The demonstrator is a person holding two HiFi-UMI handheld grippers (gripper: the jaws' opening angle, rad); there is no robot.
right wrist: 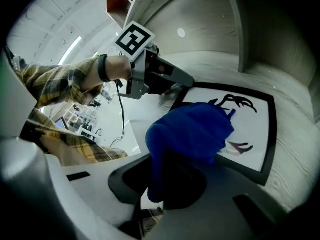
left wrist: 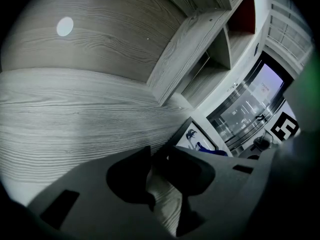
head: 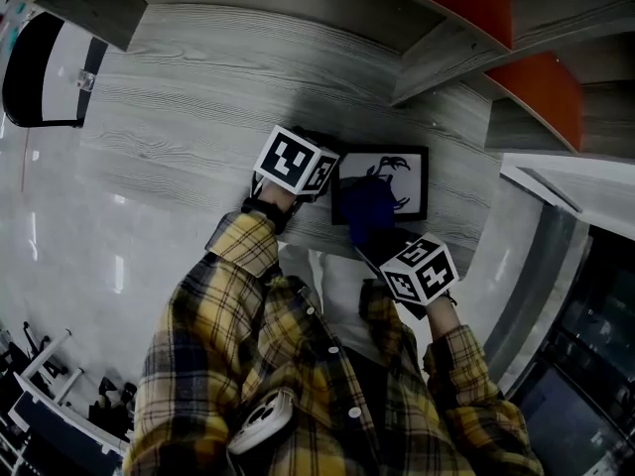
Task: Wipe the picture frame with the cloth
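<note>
The picture frame [right wrist: 247, 129] lies flat on the counter [head: 198, 117], close to its near edge and toward its right end, below the shelf unit [head: 446, 48] that stands along the far side. Lying flat, it gives the cloth a steady face to press on.

The left claw [left wrist: 159, 156] is spread, and its tips sit at the frame's left corner with bare counter showing in the gap between the jaws. This looks meant to pin the frame so it does not slide under the rubbing, though I cannot tell how hard the tips bear on it.

The right claw [right wrist: 172, 176] is pinching the blue cloth [right wrist: 192, 129], which bunches out ahead of the jaws and rests on the printed face of the frame. Held this way, the soft wad meets the surface rather than the hard jaws.

Both claws slope down from the near edge, the plaid sleeves [head: 238, 296] reaching forward. The left arm comes to the frame's left side and the right arm to its near side. The wipe appears to be under way.
</note>
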